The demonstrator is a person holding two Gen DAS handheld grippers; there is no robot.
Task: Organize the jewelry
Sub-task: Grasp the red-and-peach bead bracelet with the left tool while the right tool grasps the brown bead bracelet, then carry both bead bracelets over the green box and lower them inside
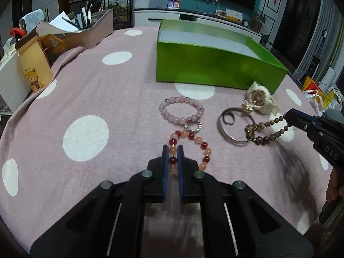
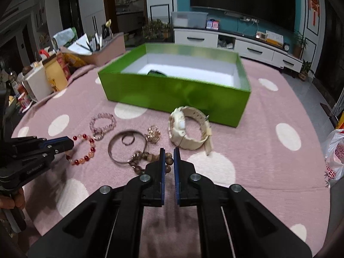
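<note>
My left gripper (image 1: 173,150) is shut on the red and orange bead bracelet (image 1: 196,138), which lies on the pink cloth; it also shows in the right wrist view (image 2: 82,149). My right gripper (image 2: 168,153) is shut on the brown wooden bead bracelet (image 2: 148,157), also seen in the left wrist view (image 1: 261,132). A pink bead bracelet (image 1: 181,112), a small crystal ring (image 1: 192,126), a silver bangle (image 1: 234,126), a gold clip (image 2: 153,134) and a cream watch (image 2: 189,129) lie between the grippers and the open green box (image 2: 172,90).
The pink polka-dot cloth (image 1: 86,107) covers the table. A bear-print bag (image 1: 34,64) and a pink organiser (image 1: 90,32) with papers stand at the far left. A plastic bag (image 2: 335,161) hangs off the right edge. A dark item (image 2: 156,72) lies inside the box.
</note>
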